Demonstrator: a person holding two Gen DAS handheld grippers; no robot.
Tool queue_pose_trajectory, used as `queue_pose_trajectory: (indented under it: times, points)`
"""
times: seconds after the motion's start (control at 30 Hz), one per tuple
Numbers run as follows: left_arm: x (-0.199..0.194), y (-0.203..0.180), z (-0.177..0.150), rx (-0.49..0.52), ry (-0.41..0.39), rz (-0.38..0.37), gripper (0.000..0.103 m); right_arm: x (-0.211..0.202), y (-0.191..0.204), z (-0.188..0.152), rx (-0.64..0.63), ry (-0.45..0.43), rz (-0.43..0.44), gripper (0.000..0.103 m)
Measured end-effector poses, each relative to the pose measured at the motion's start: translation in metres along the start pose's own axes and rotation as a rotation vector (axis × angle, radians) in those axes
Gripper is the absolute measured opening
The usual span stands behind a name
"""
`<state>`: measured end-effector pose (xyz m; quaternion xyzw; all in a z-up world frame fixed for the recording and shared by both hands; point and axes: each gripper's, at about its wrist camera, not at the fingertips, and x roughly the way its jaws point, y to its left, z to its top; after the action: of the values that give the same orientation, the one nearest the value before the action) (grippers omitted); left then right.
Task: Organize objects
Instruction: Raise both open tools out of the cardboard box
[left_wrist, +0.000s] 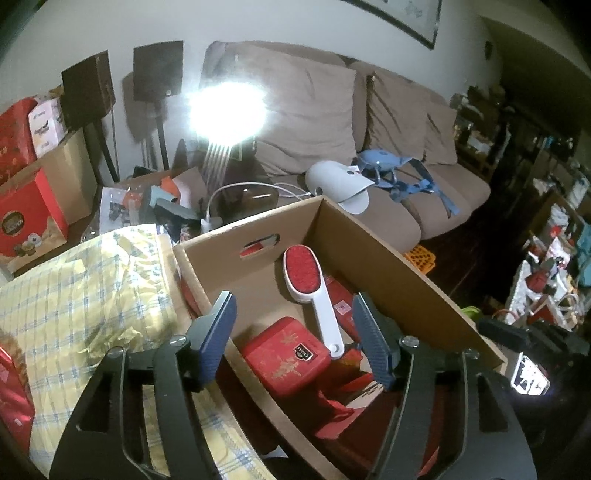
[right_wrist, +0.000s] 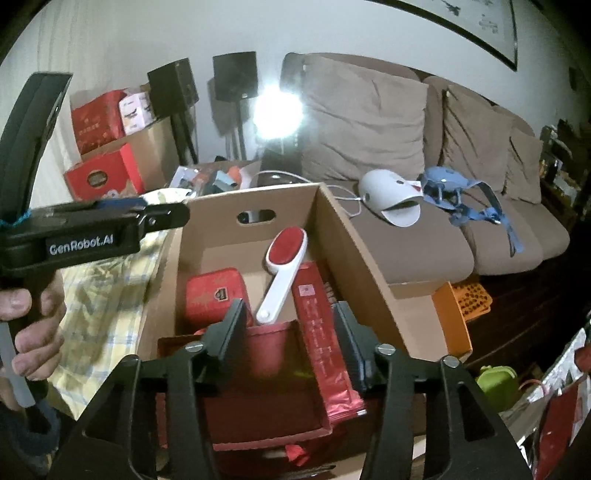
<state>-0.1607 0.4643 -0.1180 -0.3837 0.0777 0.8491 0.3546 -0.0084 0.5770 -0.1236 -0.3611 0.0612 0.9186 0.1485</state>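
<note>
An open cardboard box (left_wrist: 388, 254) (right_wrist: 354, 254) holds a white lint brush with a red pad (left_wrist: 308, 286) (right_wrist: 282, 271), a red tin (left_wrist: 286, 356) (right_wrist: 214, 295), a long red packet (right_wrist: 321, 343) and a red open box (right_wrist: 255, 376). My left gripper (left_wrist: 295, 343) is open and empty, above the box's near left part. It also shows from the side in the right wrist view (right_wrist: 110, 221). My right gripper (right_wrist: 291, 343) is open, its fingers on either side of the red packet and the red box's wall, above the box's near end.
A yellow plaid cloth (left_wrist: 85, 306) lies left of the box. A beige sofa (left_wrist: 406, 147) behind carries a white device (left_wrist: 340, 184) and blue straps (left_wrist: 399, 173). Red gift boxes (left_wrist: 26, 218) and speakers on stands are at the left. An orange tray (right_wrist: 465, 299) sits right of the box. A bright lamp (left_wrist: 229, 110) glares.
</note>
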Motion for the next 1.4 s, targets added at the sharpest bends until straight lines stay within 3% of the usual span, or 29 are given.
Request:
queue_pose_trajectory:
  times: [0.1, 0.23, 0.37, 0.5, 0.63, 0.7, 0.9, 1.1, 1.4]
  points:
    - [0.0, 0.0, 0.0, 0.001, -0.004, 0.001, 0.066, -0.003, -0.005, 0.002, 0.021, -0.018, -0.017, 0.062]
    - [-0.004, -0.003, 0.0, 0.035, -0.025, -0.004, 0.08, -0.008, -0.011, 0.004, 0.05, -0.043, -0.025, 0.071]
    - [-0.008, -0.015, -0.001, 0.091, -0.034, -0.003, 0.082, -0.008, -0.013, 0.004, 0.049, -0.055, -0.051, 0.081]
    - [-0.014, -0.019, 0.0, 0.082, -0.098, 0.077, 0.102, -0.007, -0.014, 0.004, 0.051, -0.051, -0.075, 0.086]
    - [-0.02, -0.016, 0.001, 0.065, -0.145, 0.133, 0.103, -0.011, -0.016, 0.005, 0.069, -0.076, -0.075, 0.093]
    - [-0.023, -0.014, 0.002, 0.06, -0.152, 0.132, 0.103, -0.015, -0.017, 0.006, 0.077, -0.098, -0.086, 0.102]
    - [-0.027, -0.011, 0.003, 0.057, -0.157, 0.129, 0.103, -0.021, -0.02, 0.007, 0.088, -0.131, -0.123, 0.102]
    - [-0.029, -0.008, 0.001, 0.054, -0.155, 0.14, 0.103, -0.025, -0.022, 0.009, 0.116, -0.142, -0.103, 0.102]
    - [-0.032, -0.001, 0.001, 0.037, -0.147, 0.144, 0.103, -0.026, -0.012, 0.012, 0.124, -0.097, -0.079, 0.102]
